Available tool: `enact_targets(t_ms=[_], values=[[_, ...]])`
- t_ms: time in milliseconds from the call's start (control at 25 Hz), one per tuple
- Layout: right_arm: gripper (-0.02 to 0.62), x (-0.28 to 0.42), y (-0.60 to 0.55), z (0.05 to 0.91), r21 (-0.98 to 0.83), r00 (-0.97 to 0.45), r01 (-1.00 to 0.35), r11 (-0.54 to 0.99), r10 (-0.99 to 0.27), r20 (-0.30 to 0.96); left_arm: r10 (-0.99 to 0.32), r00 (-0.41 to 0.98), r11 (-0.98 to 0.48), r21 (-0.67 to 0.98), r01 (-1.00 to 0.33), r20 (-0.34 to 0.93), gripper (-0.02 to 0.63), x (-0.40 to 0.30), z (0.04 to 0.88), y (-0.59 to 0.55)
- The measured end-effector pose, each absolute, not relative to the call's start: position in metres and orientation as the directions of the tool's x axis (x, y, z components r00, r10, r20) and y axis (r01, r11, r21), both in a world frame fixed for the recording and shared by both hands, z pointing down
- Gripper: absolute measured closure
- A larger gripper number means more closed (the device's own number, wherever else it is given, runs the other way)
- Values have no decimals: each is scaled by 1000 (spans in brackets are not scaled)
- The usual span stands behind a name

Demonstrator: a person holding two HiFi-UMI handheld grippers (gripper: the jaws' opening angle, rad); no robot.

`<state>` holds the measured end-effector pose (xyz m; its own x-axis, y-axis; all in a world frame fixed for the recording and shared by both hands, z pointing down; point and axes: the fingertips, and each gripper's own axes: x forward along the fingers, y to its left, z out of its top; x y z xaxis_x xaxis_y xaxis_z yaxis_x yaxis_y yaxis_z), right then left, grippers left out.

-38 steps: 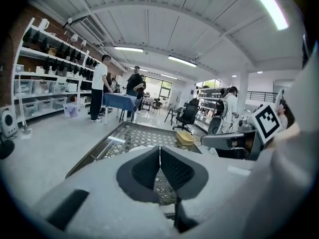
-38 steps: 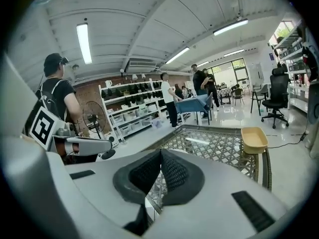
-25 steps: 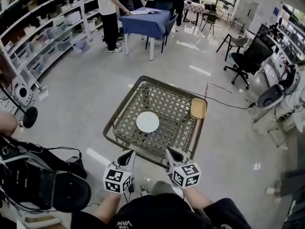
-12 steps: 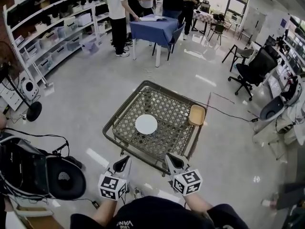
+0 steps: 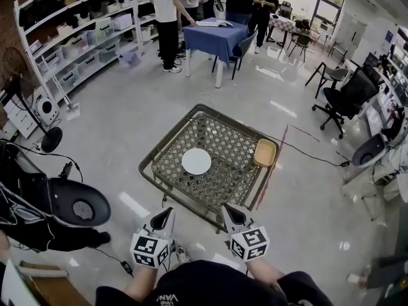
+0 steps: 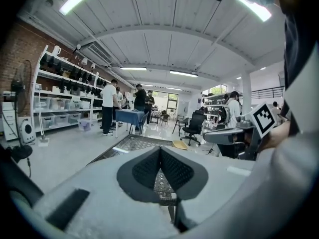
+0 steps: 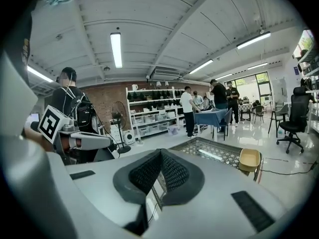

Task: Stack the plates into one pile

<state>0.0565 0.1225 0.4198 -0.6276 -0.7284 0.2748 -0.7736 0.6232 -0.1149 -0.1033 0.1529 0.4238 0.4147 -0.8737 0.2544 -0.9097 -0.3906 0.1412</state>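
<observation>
Plates sit apart: the white plate (image 5: 196, 161) lies in the middle of the table (image 5: 224, 138), the tan plate (image 5: 264, 152) at the rim, at its three o'clock. Your left gripper (image 5: 167, 214) and right gripper (image 5: 228, 210) hover at seven and five o'clock, both clenched on nothing.

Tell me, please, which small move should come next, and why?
Probably open the right tongs and reach for the tan dish at the table's right corner: right and left tongs are shut and empty, and the dish lies apart from the white plate.
</observation>
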Motion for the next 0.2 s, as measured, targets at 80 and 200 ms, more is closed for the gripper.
enact_targets(t_ms=[80,200], values=[[594,62,123,417,-112,-627,-774,623,-731,270,-877,407,-383,141,-913,254,586,-99,423,156],[594,73,123,415,-114,-631,-772,626,-730,265,-883,396,-371,143,-917,253,586,-88,422,159]])
